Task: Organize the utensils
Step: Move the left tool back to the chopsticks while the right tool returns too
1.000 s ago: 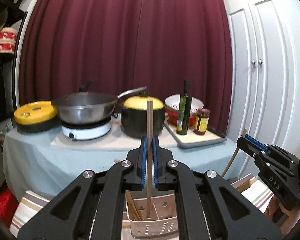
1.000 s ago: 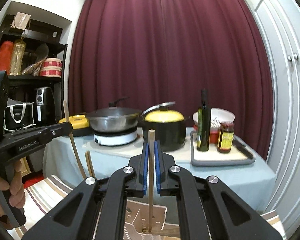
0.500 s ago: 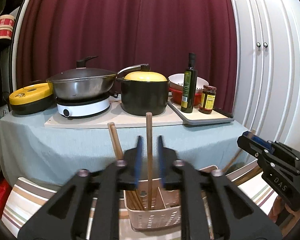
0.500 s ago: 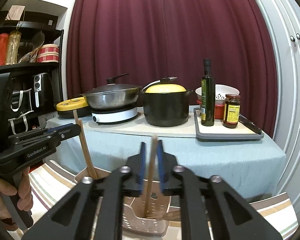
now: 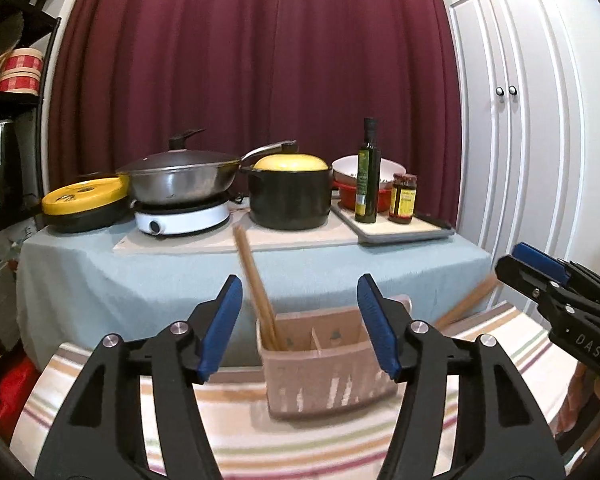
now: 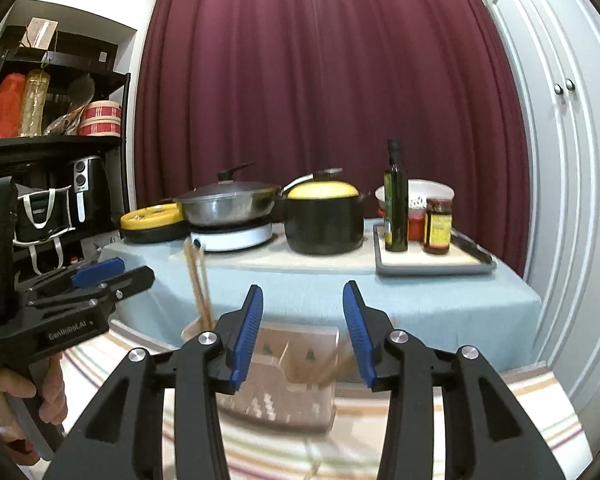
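Note:
A beige slotted utensil holder [image 5: 324, 364] stands on a striped cloth, seen just past both grippers. Wooden chopsticks [image 5: 256, 292] lean out of its left compartment. Another chopstick [image 5: 466, 306] slants out of its right side, blurred. My left gripper [image 5: 300, 324] is open above the holder with nothing between its blue pads. The right wrist view shows the holder [image 6: 288, 376], the leaning chopsticks [image 6: 200, 284] and blurred sticks [image 6: 332, 364] at its right. My right gripper [image 6: 302, 334] is open there and holds nothing. Each gripper shows at the edge of the other's view.
A table under a blue cloth [image 5: 140, 280] stands behind, carrying a wok [image 5: 180, 178] on a white burner, a black pot with a yellow lid [image 5: 288, 192], an oil bottle [image 5: 367, 172] and a jar [image 5: 404, 199]. White cabinet doors [image 5: 520, 120] stand right, dark shelves [image 6: 52, 140] left.
Both grippers have opened wide and let go of their chopsticks, which now rest in the holder. Both grippers have moved lower and back from the holder.

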Available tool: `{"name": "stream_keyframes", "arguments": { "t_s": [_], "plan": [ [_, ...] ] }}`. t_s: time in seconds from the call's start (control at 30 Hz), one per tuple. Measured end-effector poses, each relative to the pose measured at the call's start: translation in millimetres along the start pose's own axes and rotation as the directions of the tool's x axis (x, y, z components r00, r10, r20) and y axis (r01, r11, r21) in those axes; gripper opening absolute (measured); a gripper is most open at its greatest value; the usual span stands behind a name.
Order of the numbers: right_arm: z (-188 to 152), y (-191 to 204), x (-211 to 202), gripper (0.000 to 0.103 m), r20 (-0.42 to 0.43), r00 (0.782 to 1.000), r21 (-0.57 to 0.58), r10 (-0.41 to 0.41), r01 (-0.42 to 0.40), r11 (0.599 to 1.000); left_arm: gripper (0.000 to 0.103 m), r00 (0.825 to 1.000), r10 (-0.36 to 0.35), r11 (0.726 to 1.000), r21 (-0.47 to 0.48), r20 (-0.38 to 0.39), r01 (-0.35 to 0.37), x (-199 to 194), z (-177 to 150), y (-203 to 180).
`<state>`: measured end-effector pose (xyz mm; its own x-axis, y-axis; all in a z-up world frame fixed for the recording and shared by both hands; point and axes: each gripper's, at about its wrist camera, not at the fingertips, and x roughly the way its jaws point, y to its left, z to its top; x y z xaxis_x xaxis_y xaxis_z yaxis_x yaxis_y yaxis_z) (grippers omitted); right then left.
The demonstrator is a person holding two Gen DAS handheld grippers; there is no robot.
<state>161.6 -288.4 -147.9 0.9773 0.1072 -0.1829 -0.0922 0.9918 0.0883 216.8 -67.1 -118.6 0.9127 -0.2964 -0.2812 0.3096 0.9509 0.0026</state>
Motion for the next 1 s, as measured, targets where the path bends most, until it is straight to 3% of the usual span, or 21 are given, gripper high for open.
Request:
{"name": "stream_keyframes", "arguments": {
  "t_s": [0.5,0.73,0.83,1.0],
  "plan": [
    [-139.0,20.5,-69.0,0.042,-0.214,0.976,0.049,-0.045,0.056,0.997,0.059,0.985,0.149,0.988,0.043,-0.09,-0.146,-91.3,-105.7,0.0],
    [-181.2,40.2,-83.5,0.042,-0.282,0.959,0.051,0.009,0.005,0.999,0.057,0.976,0.143,0.99,0.037,-0.167,-0.138,-113.0,-152.1,-5.0],
    [-190.5,48.8,-86.6,0.042,-0.299,0.954,0.043,0.029,-0.016,0.999,0.051,0.969,0.13,0.991,0.035,-0.208,-0.126,-118.9,-170.5,-9.1],
    [-202.6,59.2,-88.8,0.042,-0.323,0.946,0.031,0.038,-0.03,0.999,0.05,0.962,0.128,0.992,0.027,-0.242,-0.125,-127.3,-190.4,-8.8]
  ]
}}
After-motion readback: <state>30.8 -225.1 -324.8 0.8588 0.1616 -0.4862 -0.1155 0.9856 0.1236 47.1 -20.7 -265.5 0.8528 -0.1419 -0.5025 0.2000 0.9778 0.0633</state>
